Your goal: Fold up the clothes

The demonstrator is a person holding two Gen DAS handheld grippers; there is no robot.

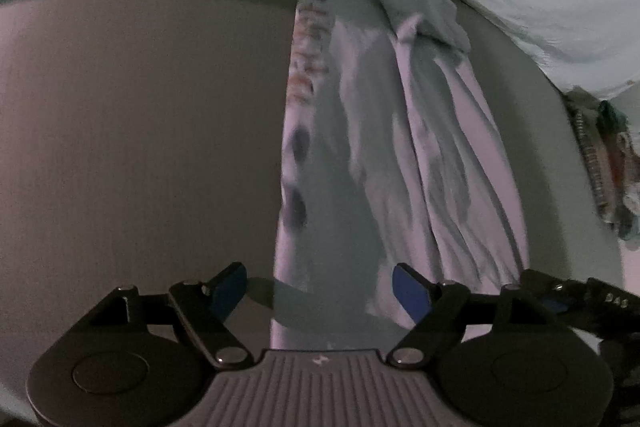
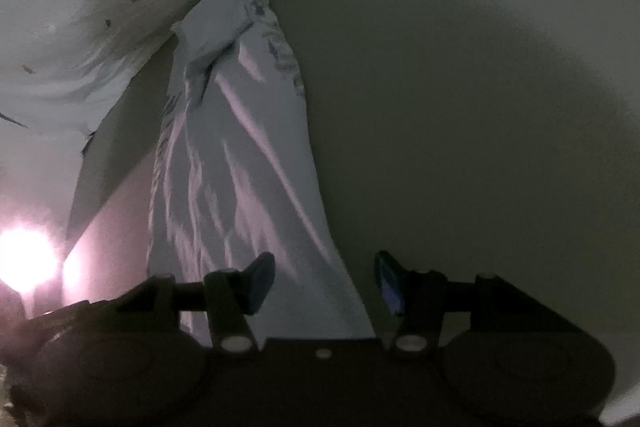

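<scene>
Plain grey surface, pale wrinkled garment lying on it

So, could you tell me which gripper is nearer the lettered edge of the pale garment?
Left. The left gripper straddles the lettered edge; the right gripper sits over the opposite edge of the garment.

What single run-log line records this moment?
task: fold clothes | left hand-held gripper: open, empty | right hand-held gripper: open, empty | shirt: long folded strip, wrinkled, flat on table
</scene>
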